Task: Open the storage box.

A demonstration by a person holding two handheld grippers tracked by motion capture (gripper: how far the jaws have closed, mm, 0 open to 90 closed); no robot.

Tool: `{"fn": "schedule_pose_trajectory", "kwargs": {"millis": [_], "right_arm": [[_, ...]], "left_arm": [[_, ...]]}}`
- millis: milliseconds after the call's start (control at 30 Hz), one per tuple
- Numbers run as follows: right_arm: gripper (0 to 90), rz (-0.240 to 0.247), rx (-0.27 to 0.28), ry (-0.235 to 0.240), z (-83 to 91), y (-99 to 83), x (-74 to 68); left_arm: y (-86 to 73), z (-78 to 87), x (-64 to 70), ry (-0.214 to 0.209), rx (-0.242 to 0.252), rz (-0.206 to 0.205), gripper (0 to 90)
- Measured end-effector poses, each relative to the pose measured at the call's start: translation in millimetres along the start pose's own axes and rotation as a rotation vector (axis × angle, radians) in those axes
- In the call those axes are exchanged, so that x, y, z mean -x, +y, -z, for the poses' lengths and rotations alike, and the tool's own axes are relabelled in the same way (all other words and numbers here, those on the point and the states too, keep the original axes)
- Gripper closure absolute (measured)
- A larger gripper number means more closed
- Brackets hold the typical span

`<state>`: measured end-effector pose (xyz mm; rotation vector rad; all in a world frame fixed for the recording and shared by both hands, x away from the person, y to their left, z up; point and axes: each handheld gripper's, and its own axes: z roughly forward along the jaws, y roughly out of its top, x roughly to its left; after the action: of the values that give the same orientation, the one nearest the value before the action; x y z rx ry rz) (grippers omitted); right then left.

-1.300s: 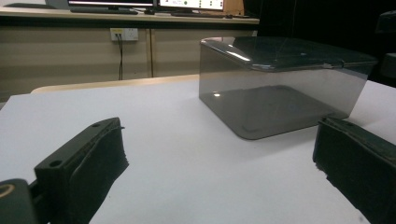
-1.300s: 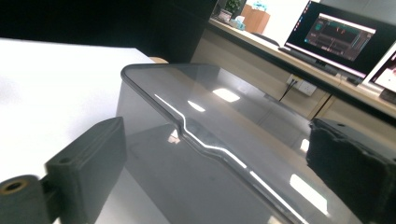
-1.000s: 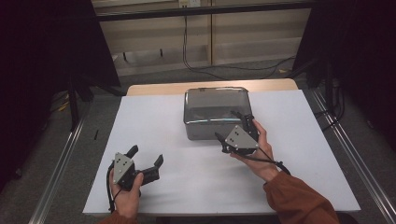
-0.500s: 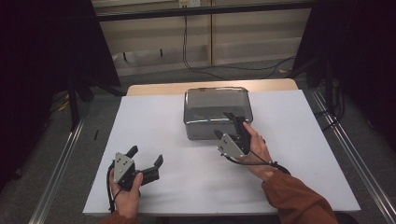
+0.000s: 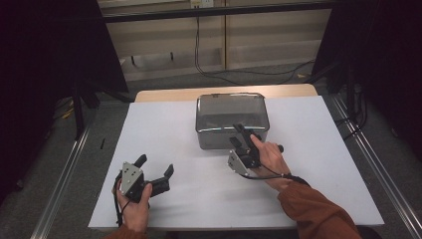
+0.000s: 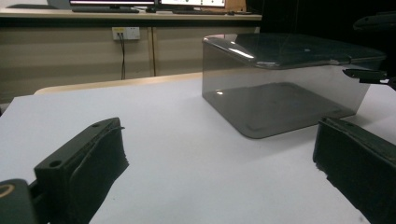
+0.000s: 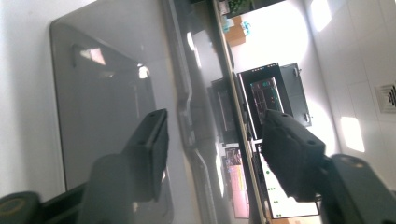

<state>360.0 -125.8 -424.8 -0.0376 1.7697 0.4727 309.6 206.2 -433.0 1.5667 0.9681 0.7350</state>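
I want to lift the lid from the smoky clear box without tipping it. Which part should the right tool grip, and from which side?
Grip the overhanging front rim of the lid of the box, coming from the person's side. The right tool already stands there, turned sideways, open, one jaw above the rim and one below. The lid lies flat, so only that thin lip gives a hold.
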Motion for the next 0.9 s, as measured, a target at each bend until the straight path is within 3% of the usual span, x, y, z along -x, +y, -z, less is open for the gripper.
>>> {"fn": "schedule_pose_trajectory", "kwargs": {"millis": [67,100,267,333,400,467,567,667,700,733,767,900], "right_arm": [[47.3,0.023,-0.007,0.003,-0.5,0.4,-0.2],[49.2,0.057,-0.025,-0.005,-1.2,1.7,-0.5],[54.9,0.07,-0.051,0.013,-2.6,2.1,-0.4],[59.8,0.053,-0.056,0.025,-3.9,0.6,-0.6],[62.2,0.054,-0.052,0.029,-4.0,0.8,-0.6],[70.1,0.07,-0.05,0.036,-3.1,1.9,-1.7],[76.2,0.066,-0.051,0.051,-3.9,2.2,-3.1],[77.1,0.075,-0.048,0.048,-4.1,2.8,-3.7],[77.5,0.077,-0.05,0.047,-3.9,3.2,-3.8],[77.6,0.079,-0.049,0.047,-3.9,3.2,-3.7],[77.8,0.086,-0.049,0.047,-3.9,3.3,-3.8],[78.8,0.093,-0.043,0.038,-3.3,3.6,-3.1]], "left_arm": [[0.5,0.6,-1.3,0.016,-0.006,-0.003,2.2],[1.9,1.9,-5.6,0.032,-0.005,0.009,2.2],[3.1,2.7,-10.3,0.035,-0.007,0.018,3.1],[4.4,1.9,-11.2,0.011,-0.01,0.018,3.6],[5.0,1.7,-11.2,0.006,-0.011,0.018,5.0],[6.3,0.7,-9.6,-0.004,-0.012,0.022,5.0],[9.3,-1.6,-4.5,-0.041,-0.016,-0.008,4.4],[11.3,-3.0,-1.9,-0.051,-0.005,-0.021,2.7],[13.4,-5.1,1.9,-0.059,0.019,-0.026,2.3],[13.4,-5.1,1.9,-0.059,0.019,-0.026,1.9],[16.1,-9.0,6.5,-0.074,0.021,-0.053,1.9],[19.1,-16.6,12.2,-0.091,0.023,-0.068,1.8]]}}
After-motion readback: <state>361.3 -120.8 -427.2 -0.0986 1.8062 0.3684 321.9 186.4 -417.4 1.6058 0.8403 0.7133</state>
